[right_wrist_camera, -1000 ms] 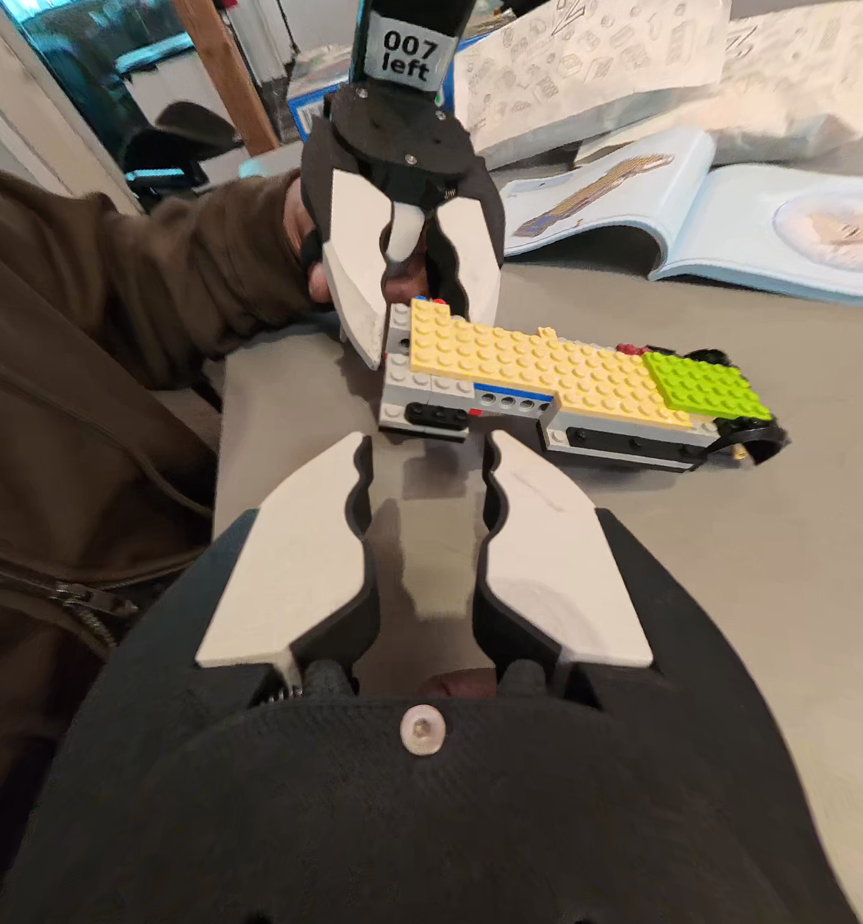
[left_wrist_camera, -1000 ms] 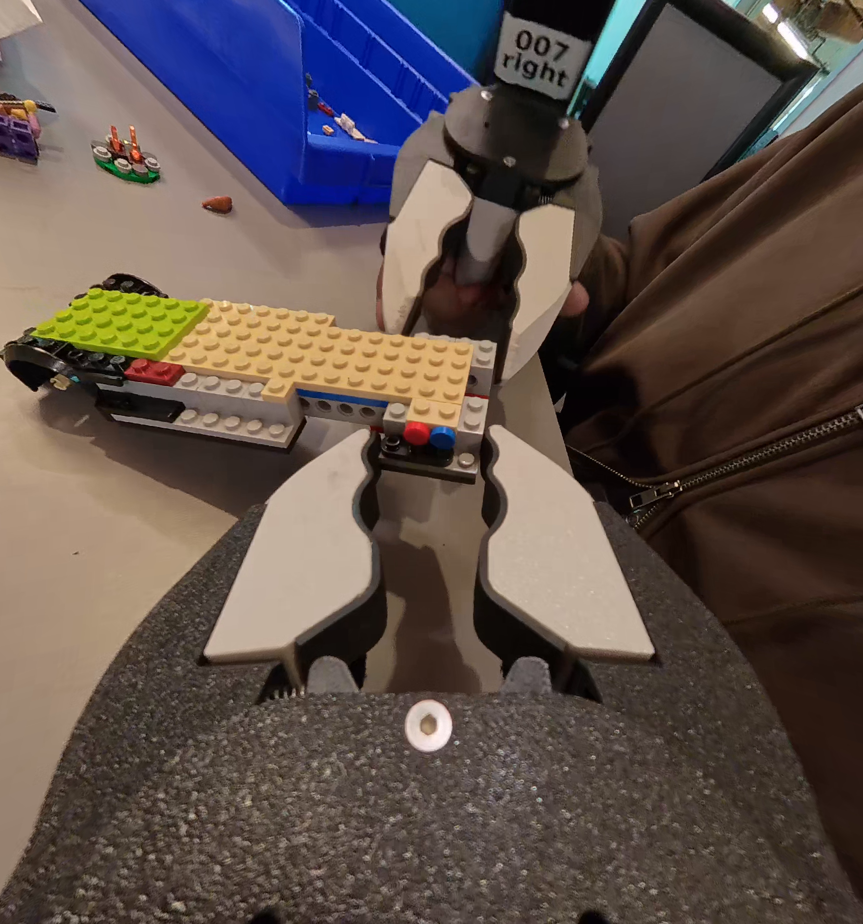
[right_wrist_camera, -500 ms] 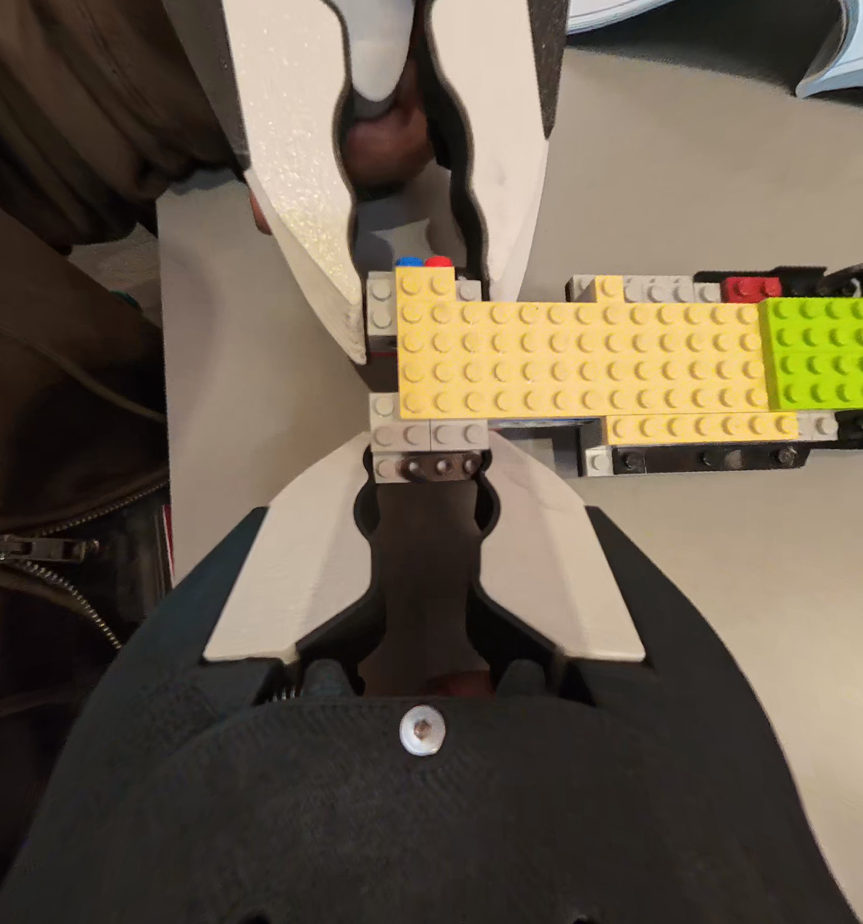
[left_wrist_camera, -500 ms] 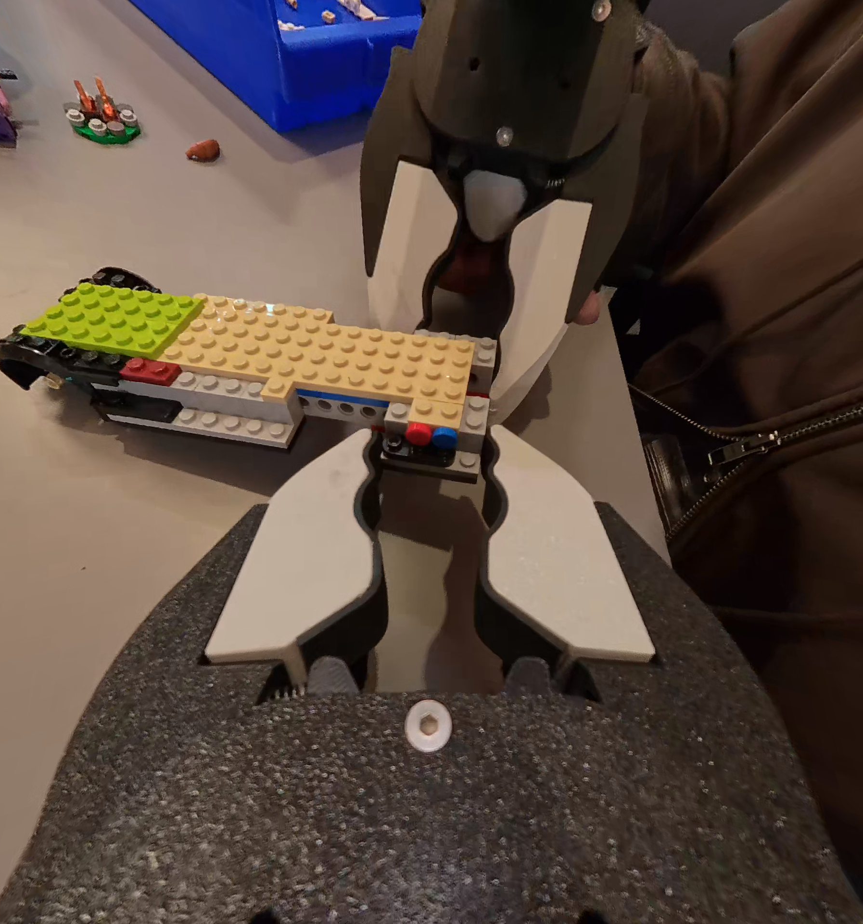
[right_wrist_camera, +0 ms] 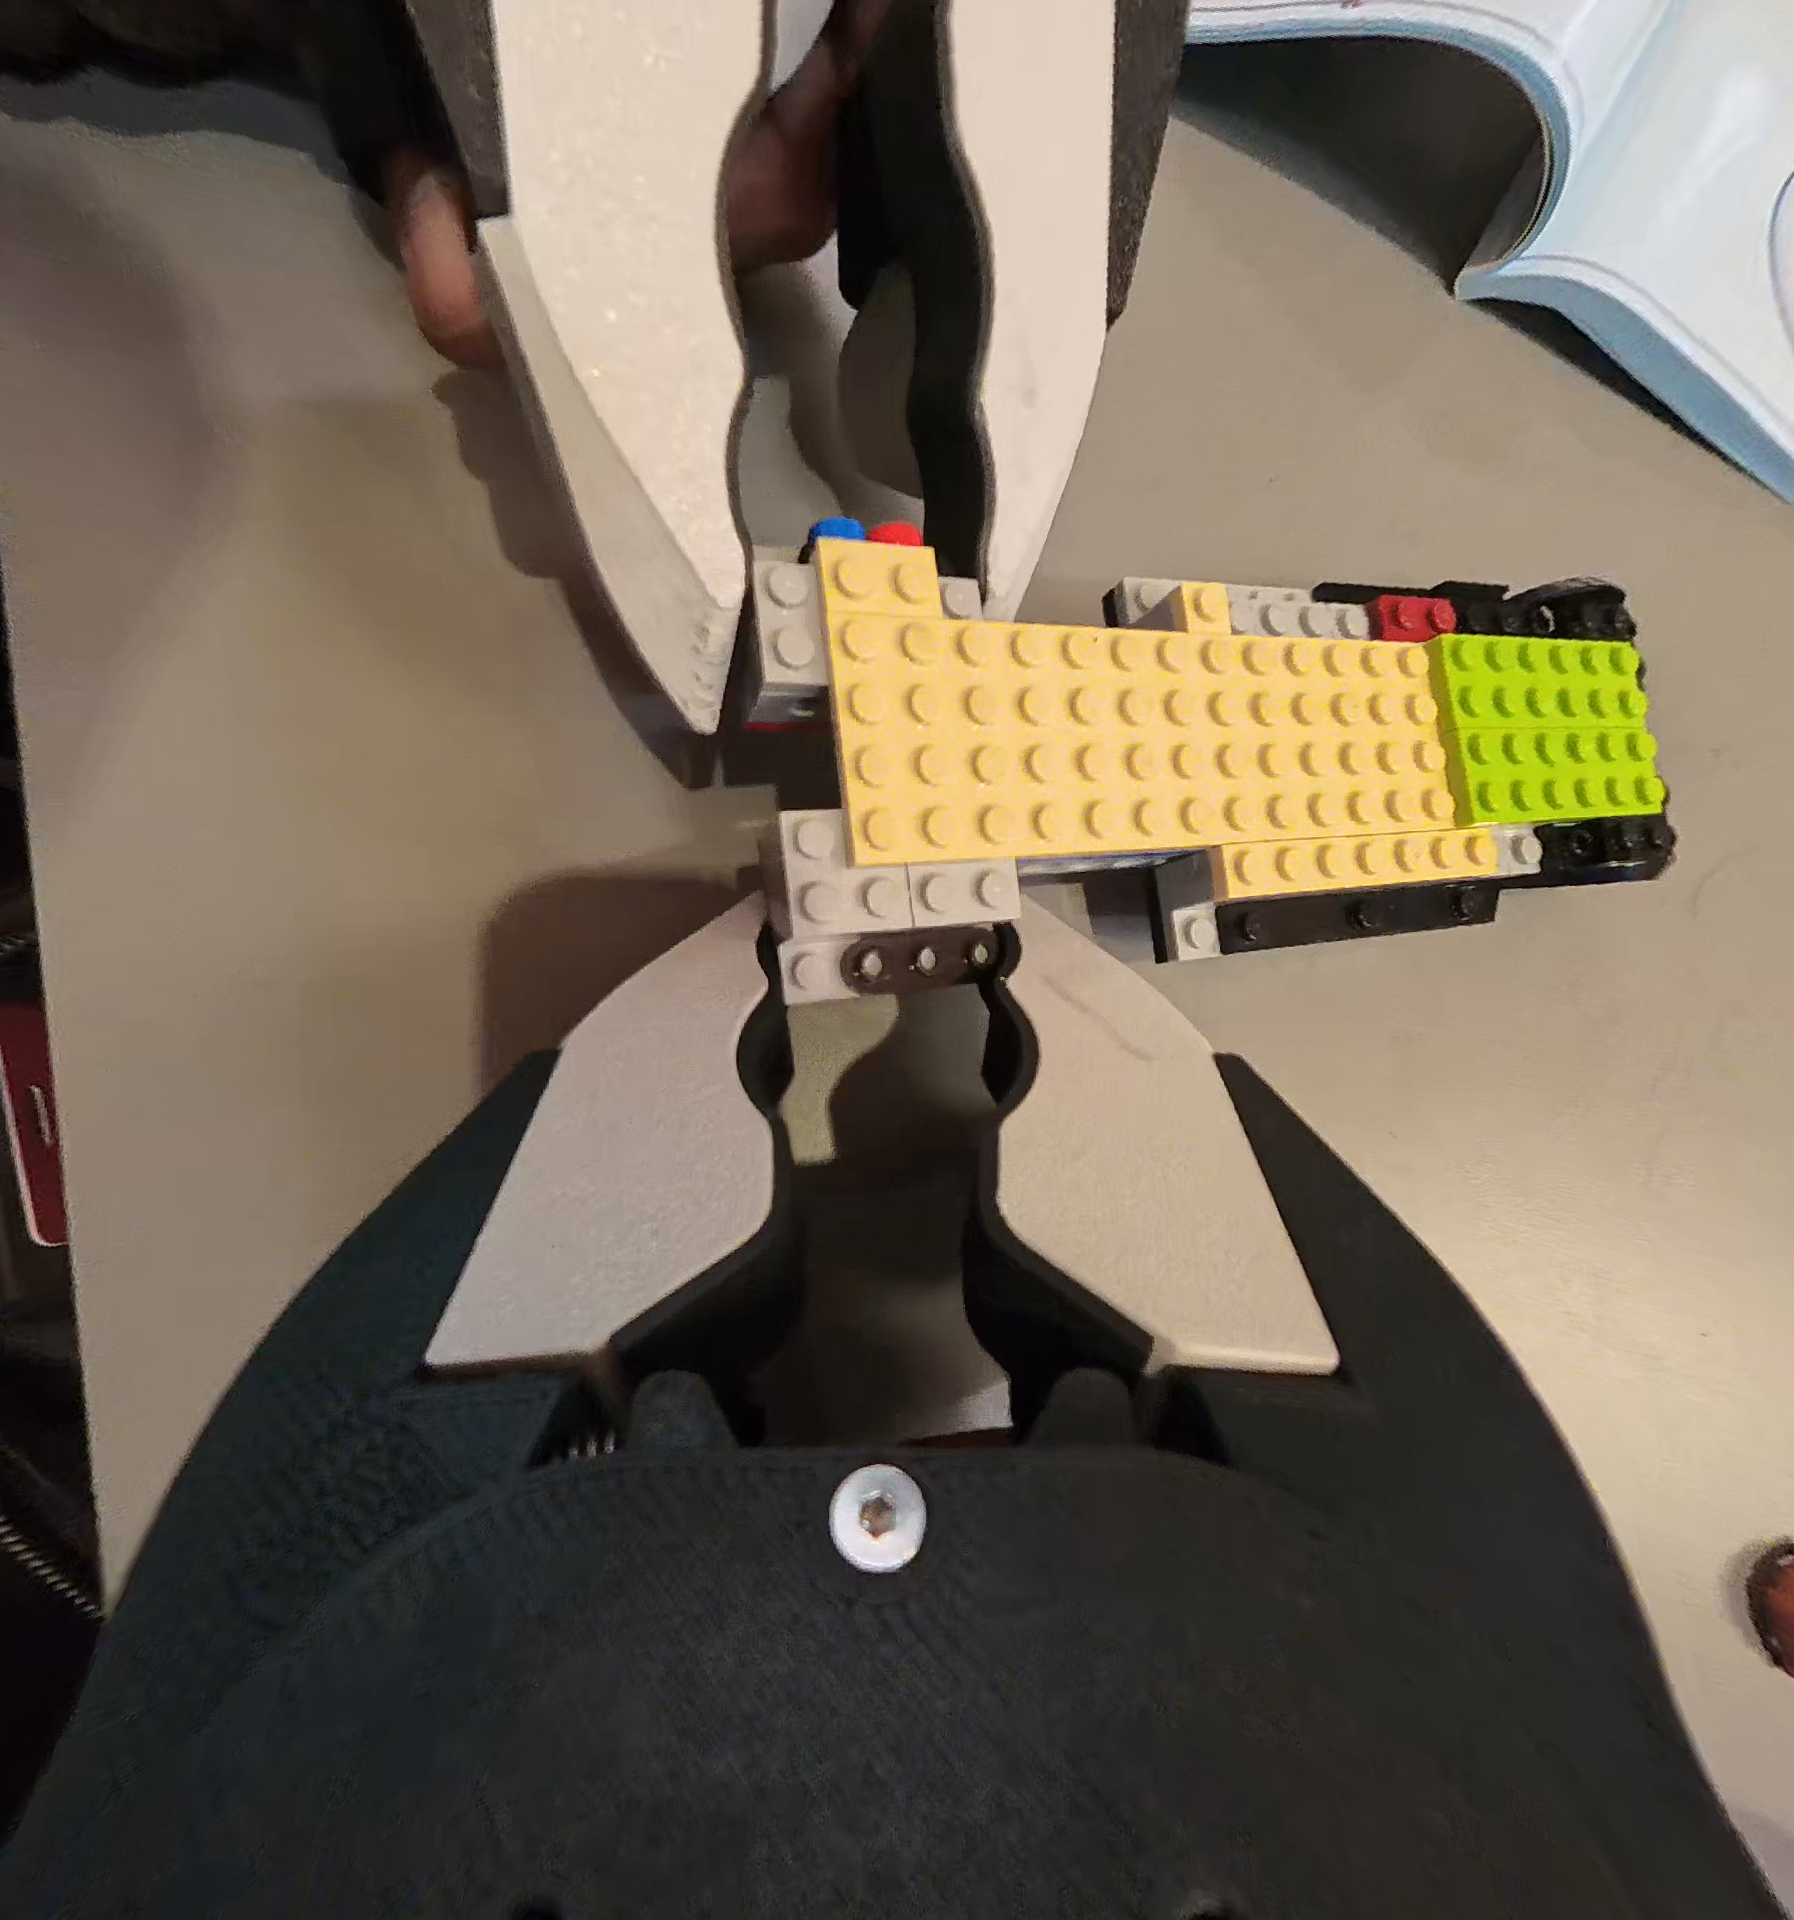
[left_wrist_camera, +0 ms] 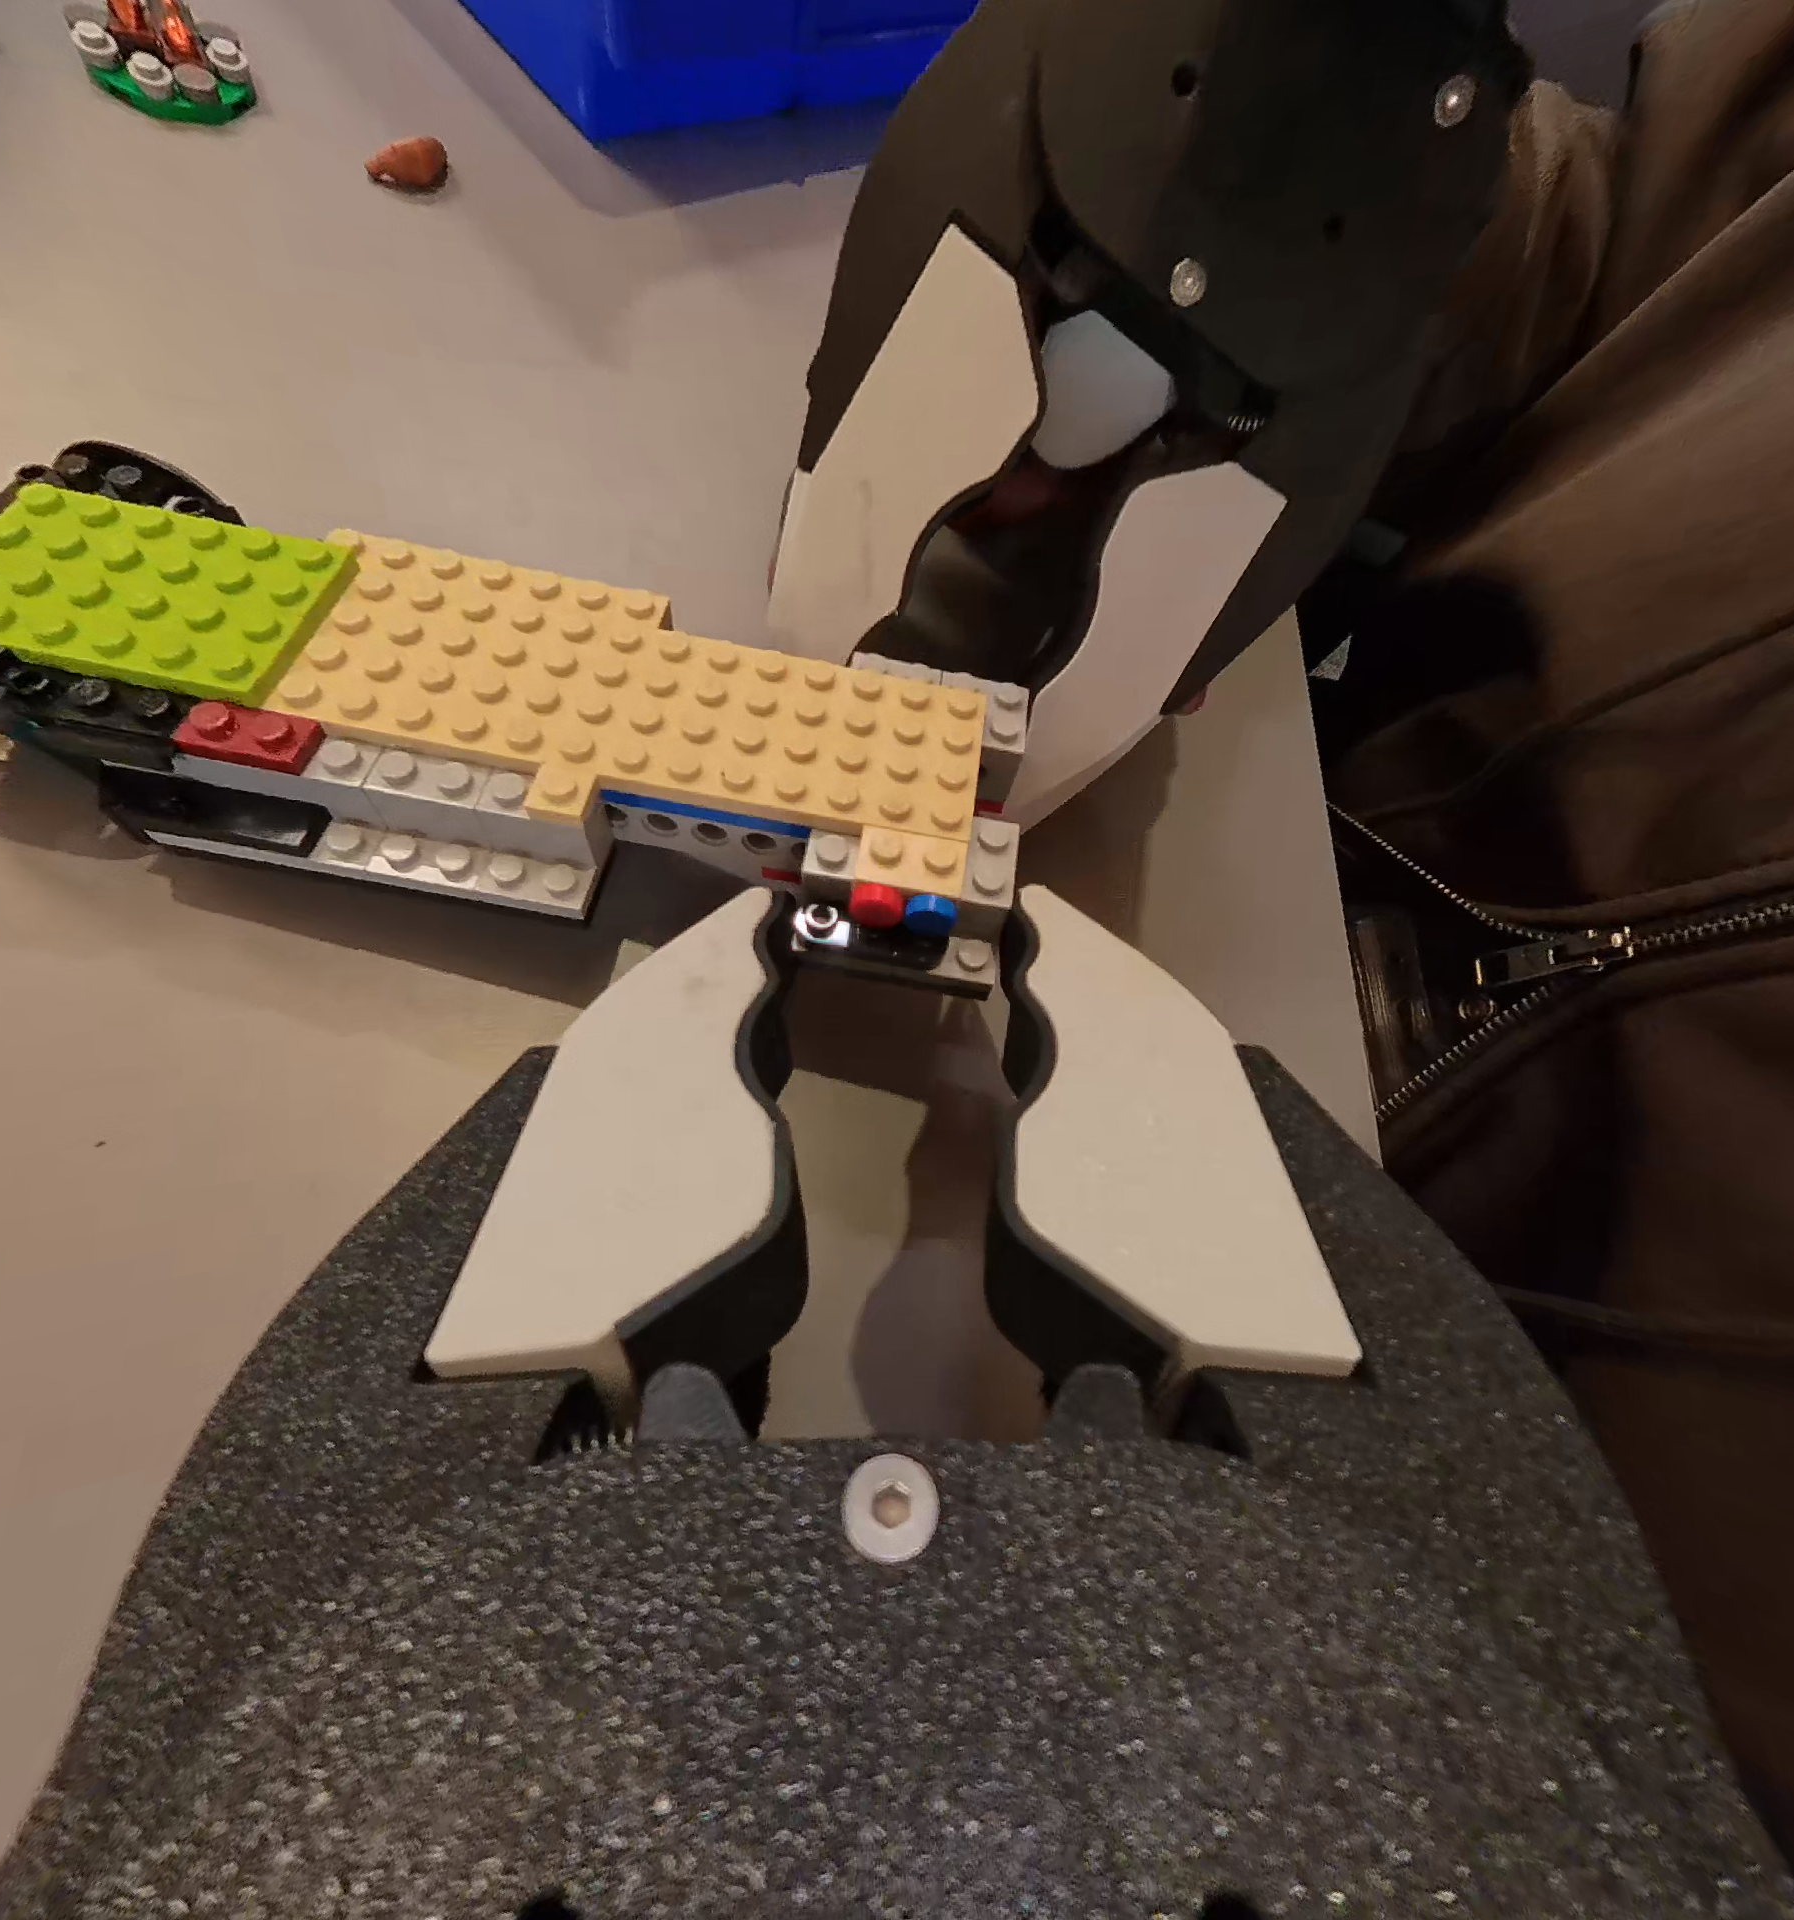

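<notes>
A long brick model [left_wrist_camera: 644,707] with a tan studded top and a lime green plate at its far end lies on the grey table [left_wrist_camera: 457,343]. My left gripper [left_wrist_camera: 893,914] is shut on the model's near end, with its pads against the grey and black piece that carries a red and a blue round stud. My right gripper [right_wrist_camera: 893,935] is shut on the opposite side of that same end [right_wrist_camera: 1132,748], pads against a grey plate and a black holed piece. Each gripper shows in the other's view, the right [left_wrist_camera: 960,665] and the left [right_wrist_camera: 862,592], tip to tip across the model.
A blue bin [left_wrist_camera: 727,62], a small green-based build [left_wrist_camera: 166,62] and a loose brown piece [left_wrist_camera: 407,161] lie beyond the model. An open booklet [right_wrist_camera: 1651,208] is at the right wrist view's far right. A person's brown jacket [left_wrist_camera: 1599,727] is at the table edge. My left and right fingertips are right by each other.
My right gripper came down to the model's end and narrowed its jaws onto the grey and black edge piece. My left gripper kept its hold on the other side.
</notes>
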